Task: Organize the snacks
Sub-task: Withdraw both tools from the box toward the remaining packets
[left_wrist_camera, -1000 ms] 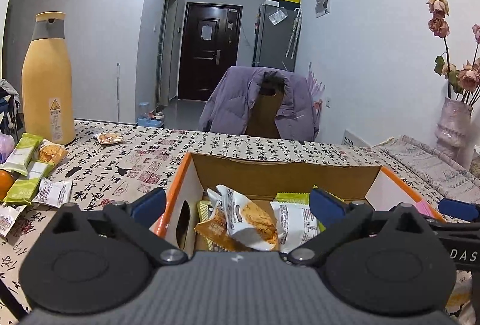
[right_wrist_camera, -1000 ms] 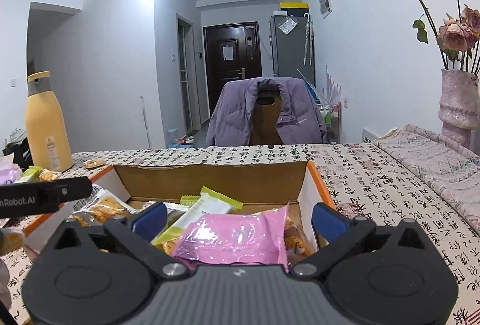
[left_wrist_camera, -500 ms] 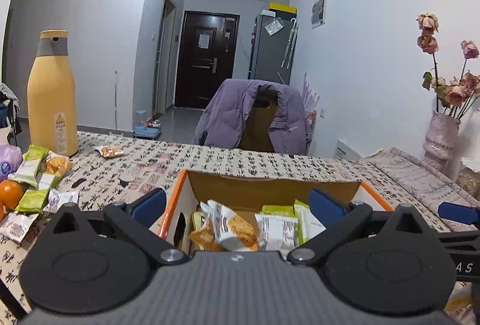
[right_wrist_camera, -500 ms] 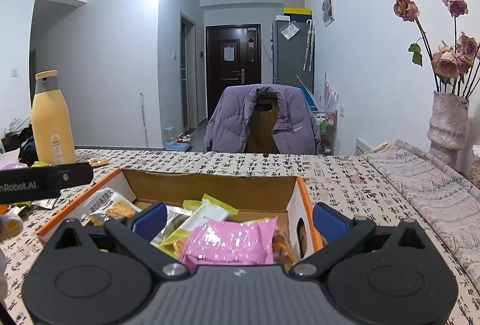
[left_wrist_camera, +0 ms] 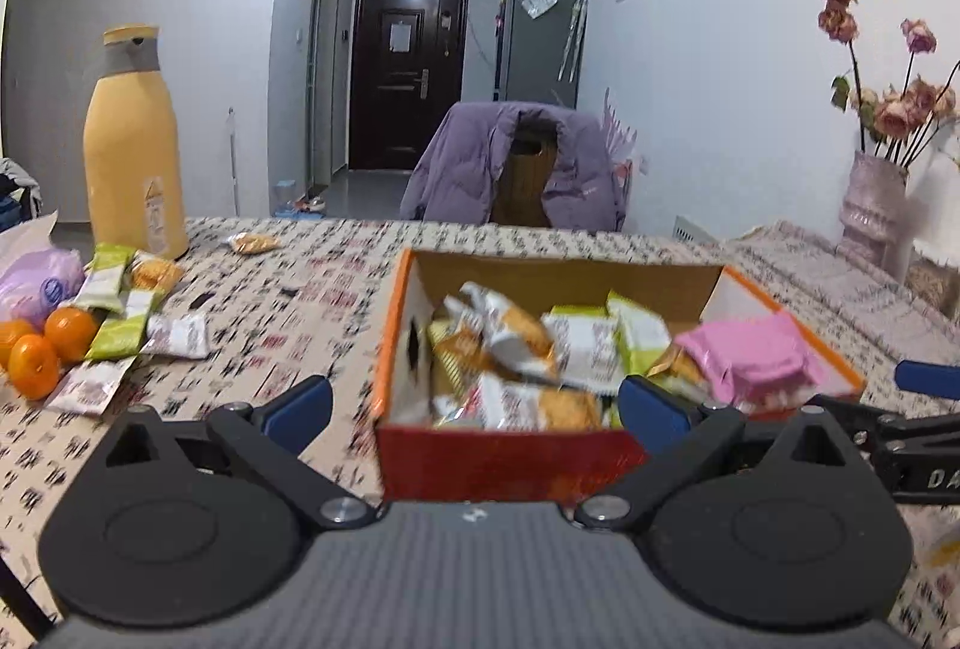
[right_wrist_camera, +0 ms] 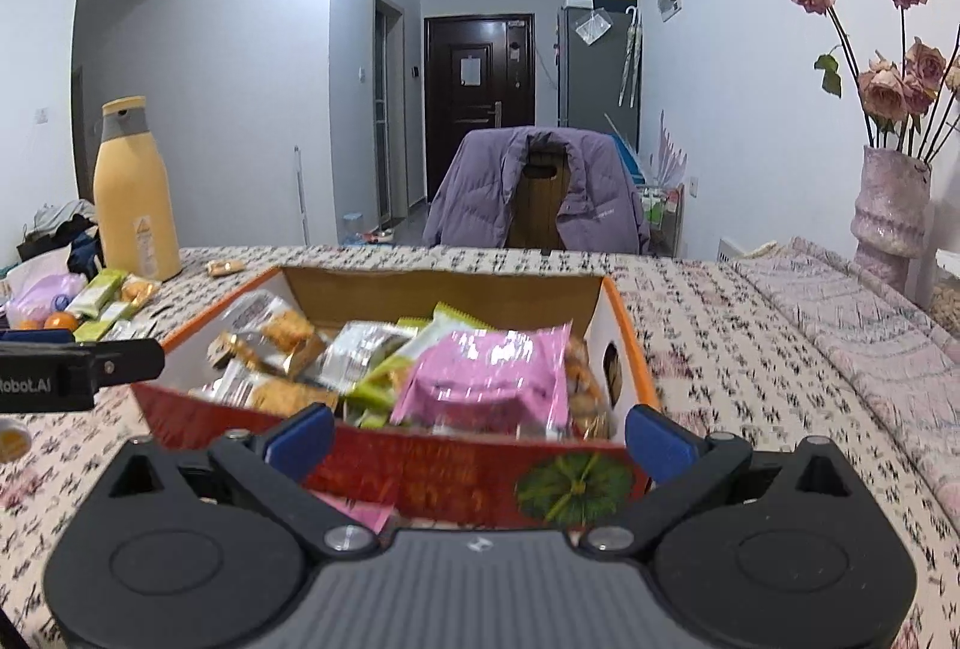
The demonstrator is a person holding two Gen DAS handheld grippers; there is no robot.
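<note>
Snack packets: loose green and white foil wrappers (left_wrist_camera: 129,319) near tabletop's left edge, beside oranges (left_wrist_camera: 36,352); judged light, crinkly, slippery, best pinched at sealed ends. Orange-rimmed cardboard box (left_wrist_camera: 510,454) mid-table, nearly full. Left gripper (left_wrist_camera: 474,403) and right gripper (right_wrist_camera: 477,436) spread wide, empty. Bare patterned tablecloth (left_wrist_camera: 288,313) between gives room.

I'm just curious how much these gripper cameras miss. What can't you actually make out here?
- Box bottom: hidden under the piled snacks in both views.
- Print on the loose packets: too small and blurred, left wrist view.
- Pink packet label: glare and blur, right wrist view.
- Right gripper fingers hide part of the box front wall.
- Left gripper body cuts off the near table.
</note>
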